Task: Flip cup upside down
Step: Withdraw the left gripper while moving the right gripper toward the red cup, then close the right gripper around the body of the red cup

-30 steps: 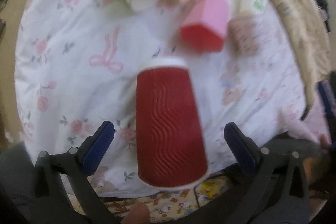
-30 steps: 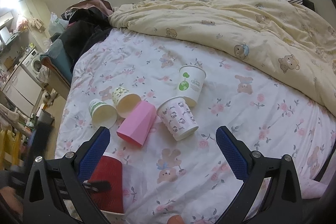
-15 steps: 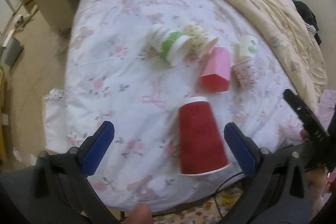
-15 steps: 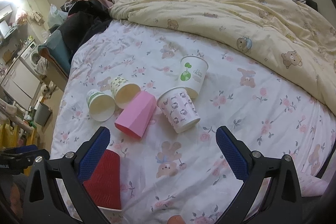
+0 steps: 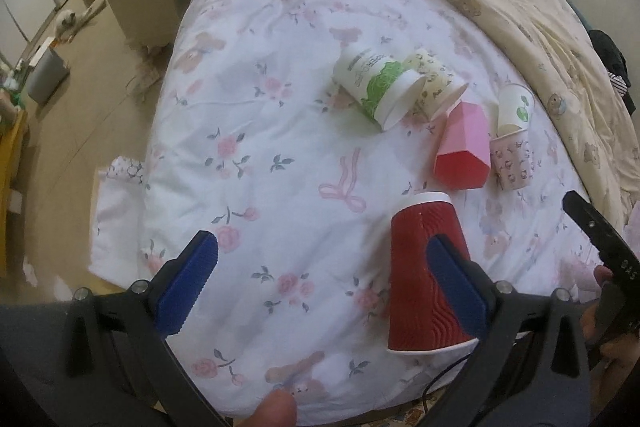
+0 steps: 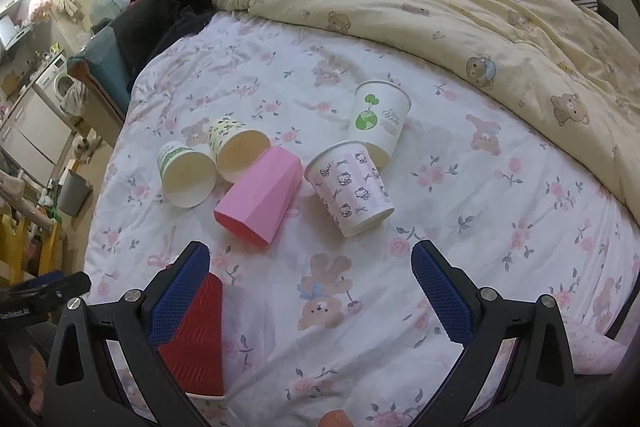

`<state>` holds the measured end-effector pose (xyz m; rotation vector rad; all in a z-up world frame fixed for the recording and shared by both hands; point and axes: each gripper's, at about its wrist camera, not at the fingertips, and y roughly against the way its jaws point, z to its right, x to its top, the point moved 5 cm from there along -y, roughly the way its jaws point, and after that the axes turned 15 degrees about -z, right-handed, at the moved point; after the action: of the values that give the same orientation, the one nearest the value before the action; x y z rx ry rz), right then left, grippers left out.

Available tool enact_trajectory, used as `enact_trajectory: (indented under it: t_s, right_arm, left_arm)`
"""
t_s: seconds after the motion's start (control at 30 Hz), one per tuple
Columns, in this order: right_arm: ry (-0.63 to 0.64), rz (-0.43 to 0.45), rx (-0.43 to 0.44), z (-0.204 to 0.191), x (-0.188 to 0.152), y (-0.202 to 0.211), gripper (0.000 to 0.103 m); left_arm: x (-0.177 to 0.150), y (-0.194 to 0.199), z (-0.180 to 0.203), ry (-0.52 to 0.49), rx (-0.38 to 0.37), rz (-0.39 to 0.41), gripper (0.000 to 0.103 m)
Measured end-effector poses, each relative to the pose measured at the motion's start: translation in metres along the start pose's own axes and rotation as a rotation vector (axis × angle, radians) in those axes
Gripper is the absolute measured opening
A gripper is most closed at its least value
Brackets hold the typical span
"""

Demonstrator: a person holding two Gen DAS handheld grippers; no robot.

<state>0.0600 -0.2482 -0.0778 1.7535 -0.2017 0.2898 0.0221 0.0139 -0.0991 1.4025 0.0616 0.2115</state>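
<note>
Both empty: left hand-held gripper [image 5: 320, 283] and right hand-held gripper [image 6: 310, 291] spread wide apart, clamped on nothing. Red ribbed paper cup [image 5: 426, 279] standing mouth-down on the floral bedsheet [image 5: 260, 131], near the bed's front edge, well apart from the pink faceted cup [image 5: 464, 151]. Likely risk: a brush from the left gripper's right finger, overlapping the red cup in view, toppling it on soft bedding. Left view alone shows the white base on top; right view alone shows the open mouths of the lying cups beyond the pink one.
</note>
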Motion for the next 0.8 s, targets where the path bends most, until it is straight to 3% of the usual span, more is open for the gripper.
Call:
enact_trajectory:
  t_s: [0.17, 0.33, 0.43, 0.57, 0.67, 0.8]
  right_arm:
    - [0.018, -0.007, 0.003, -0.003, -0.001, -0.002, 0.103]
    - [0.066, -0.103, 0.163, -0.018, -0.001, -0.003, 0.103]
    - [0.103, -0.199, 0.227, -0.036, -0.006, -0.011, 0.103]
    - [0.048, -0.396, 0.374, -0.055, -0.015, -0.04, 0.103]
    - [-0.002, -0.52, 0.394, -0.064, -0.019, -0.063, 0.103]
    - [-0.014, -0.62, 0.383, -0.077, -0.023, -0.09, 0.103]
  left_arm:
    - [-0.001, -0.001, 0.004, -0.01, 0.001, -0.013, 0.103]
    - [0.001, 0.006, 0.003, -0.009, 0.035, 0.016, 0.103]
    - [0.004, 0.009, -0.003, 0.008, 0.06, 0.032, 0.103]
    - [0.006, 0.011, -0.014, 0.048, 0.068, 0.033, 0.103]
    - [0.008, 0.013, -0.024, 0.085, 0.059, 0.031, 0.103]
    - [0.008, 0.019, -0.032, 0.106, 0.038, 0.033, 0.103]
